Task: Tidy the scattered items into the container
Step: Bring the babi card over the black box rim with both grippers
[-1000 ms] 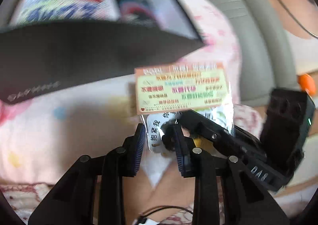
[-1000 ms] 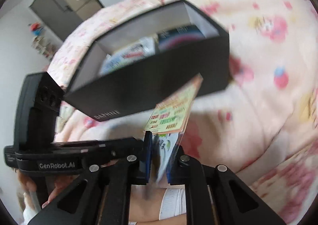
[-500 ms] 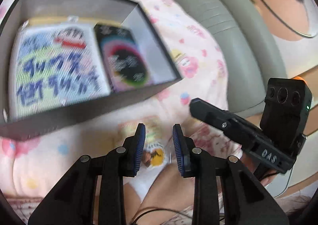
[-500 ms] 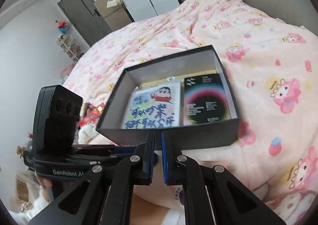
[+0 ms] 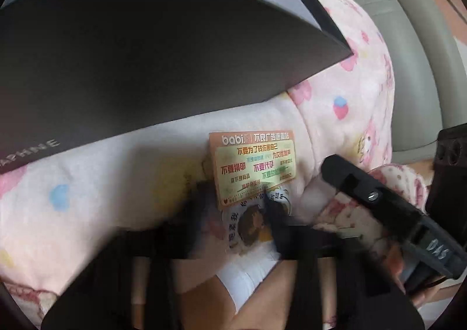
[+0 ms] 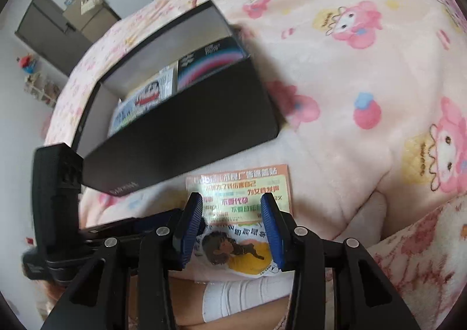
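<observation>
A sticker packet (image 6: 239, 198) with an orange header card and a clear cartoon part lies flat on the pink blanket, just in front of the black box (image 6: 181, 131). My right gripper (image 6: 232, 204) hovers over it, its jaws opening. The blue pads stand on either side of the packet and do not press it. My left gripper (image 5: 238, 201) is badly blurred and its jaws are closing. The packet (image 5: 252, 166) lies at its tips, and I cannot tell whether they pinch it. The box (image 5: 146, 52) holds a cartoon-cover book (image 6: 146, 96) and a dark ringed pack (image 6: 213, 58).
The pink cartoon blanket (image 6: 364, 67) bulges high to the right. A person's leg with a white cuff (image 6: 242, 295) lies below the grippers. A grey padded edge (image 5: 408, 38) runs along the far right. A dark wardrobe (image 6: 52, 26) stands in the background.
A second ago my right gripper held the packet up; half a second ago it lay on the blanket. Both grippers have dropped close to it, and the right jaws have spread apart.
</observation>
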Action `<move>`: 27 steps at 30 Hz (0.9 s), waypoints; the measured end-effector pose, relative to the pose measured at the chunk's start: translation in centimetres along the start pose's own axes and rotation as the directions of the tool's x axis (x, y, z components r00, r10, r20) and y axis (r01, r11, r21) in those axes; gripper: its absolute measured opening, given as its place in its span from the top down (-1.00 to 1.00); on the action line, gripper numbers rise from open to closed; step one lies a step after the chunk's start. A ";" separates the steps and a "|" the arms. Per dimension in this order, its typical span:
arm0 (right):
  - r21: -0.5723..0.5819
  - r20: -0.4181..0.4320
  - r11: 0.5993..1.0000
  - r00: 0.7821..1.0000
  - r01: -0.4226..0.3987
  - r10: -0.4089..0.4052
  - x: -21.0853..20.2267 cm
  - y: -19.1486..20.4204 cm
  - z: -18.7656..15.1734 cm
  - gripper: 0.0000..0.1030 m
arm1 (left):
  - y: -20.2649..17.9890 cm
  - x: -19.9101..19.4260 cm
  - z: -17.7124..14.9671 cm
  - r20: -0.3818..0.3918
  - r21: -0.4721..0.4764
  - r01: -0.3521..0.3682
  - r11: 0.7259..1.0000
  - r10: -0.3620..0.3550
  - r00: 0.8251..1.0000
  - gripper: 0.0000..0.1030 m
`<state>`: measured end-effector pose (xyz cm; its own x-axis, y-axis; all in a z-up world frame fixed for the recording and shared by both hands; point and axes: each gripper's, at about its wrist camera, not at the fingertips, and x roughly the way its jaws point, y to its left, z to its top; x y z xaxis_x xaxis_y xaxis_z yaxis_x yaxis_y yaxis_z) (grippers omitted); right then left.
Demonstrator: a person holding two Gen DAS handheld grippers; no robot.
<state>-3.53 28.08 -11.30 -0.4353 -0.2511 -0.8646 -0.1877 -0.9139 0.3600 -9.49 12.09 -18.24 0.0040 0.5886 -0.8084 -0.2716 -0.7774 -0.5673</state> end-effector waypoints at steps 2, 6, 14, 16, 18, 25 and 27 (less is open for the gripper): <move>0.020 0.003 1.000 1.000 0.000 0.000 0.0 -0.5 0.1 0.27 | 0.2 -0.4 -0.5 0.011 0.002 -0.002 1.000 0.002 1.000 0.88; 0.018 -0.007 1.000 1.000 -0.008 0.008 0.5 -0.5 0.0 0.25 | 0.5 -3.8 -1.5 0.083 0.020 -0.067 0.998 0.065 0.994 0.90; -0.047 -0.099 0.999 0.995 -0.022 0.017 2.8 1.4 -0.7 0.06 | 4.3 -7.0 -2.6 0.147 -0.078 -0.049 0.996 0.060 0.987 0.90; -0.070 -0.147 0.997 0.989 -0.032 0.022 4.3 2.2 -0.8 0.02 | 4.0 -6.8 -2.4 0.152 -0.070 -0.067 0.995 0.078 0.985 0.89; -0.089 -0.184 0.996 0.983 -0.026 0.009 5.7 2.7 -1.0 0.02 | 4.0 -6.7 -2.3 0.155 -0.071 -0.080 0.994 0.090 0.984 0.88; -0.073 -0.218 0.997 0.976 -0.035 0.019 7.5 2.9 -0.8 -0.05 | 4.3 -5.8 -2.2 0.138 -0.098 -0.085 0.992 0.099 0.986 0.87; -0.095 -0.211 0.994 0.977 -0.051 0.030 7.4 3.2 -0.9 -0.09 | 4.0 -5.6 -2.2 0.139 -0.098 -0.089 0.991 0.102 0.985 0.84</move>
<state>-6.56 22.98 -16.88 -0.2447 -0.3399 -0.9081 -0.0807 -0.9261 0.3685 -8.44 5.19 -16.28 -0.1579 0.5313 -0.8323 -0.1756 -0.8446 -0.5058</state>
